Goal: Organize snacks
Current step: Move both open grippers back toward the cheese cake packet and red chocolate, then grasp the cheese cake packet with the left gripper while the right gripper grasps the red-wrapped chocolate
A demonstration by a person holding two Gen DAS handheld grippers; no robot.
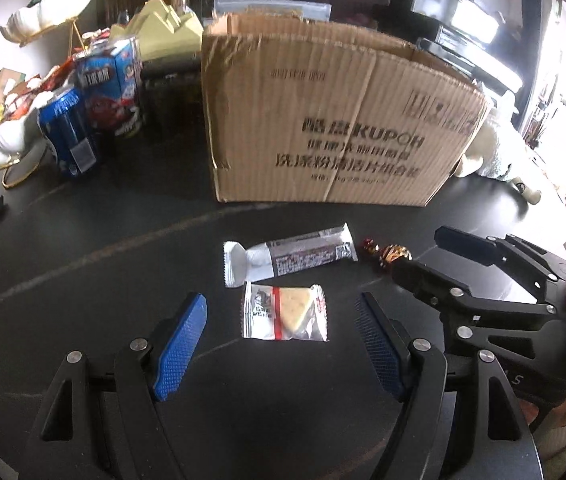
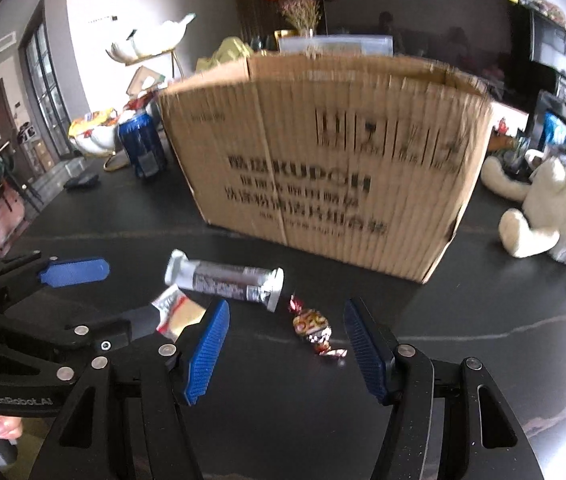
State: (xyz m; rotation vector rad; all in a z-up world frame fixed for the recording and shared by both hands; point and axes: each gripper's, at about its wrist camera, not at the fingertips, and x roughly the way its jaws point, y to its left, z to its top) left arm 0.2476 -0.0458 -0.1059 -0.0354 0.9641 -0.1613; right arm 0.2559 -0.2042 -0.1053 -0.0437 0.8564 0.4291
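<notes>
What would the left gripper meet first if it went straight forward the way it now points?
Probably the clear packet with the triangular biscuit, lying between the open fingers of the left gripper. Beyond it lies the grey snack bar, then the cardboard box. Depth is hard to judge.

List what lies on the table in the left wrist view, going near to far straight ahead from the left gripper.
Left gripper → clear packet with the wedge biscuit → grey-and-white snack bar → cardboard box.
</notes>
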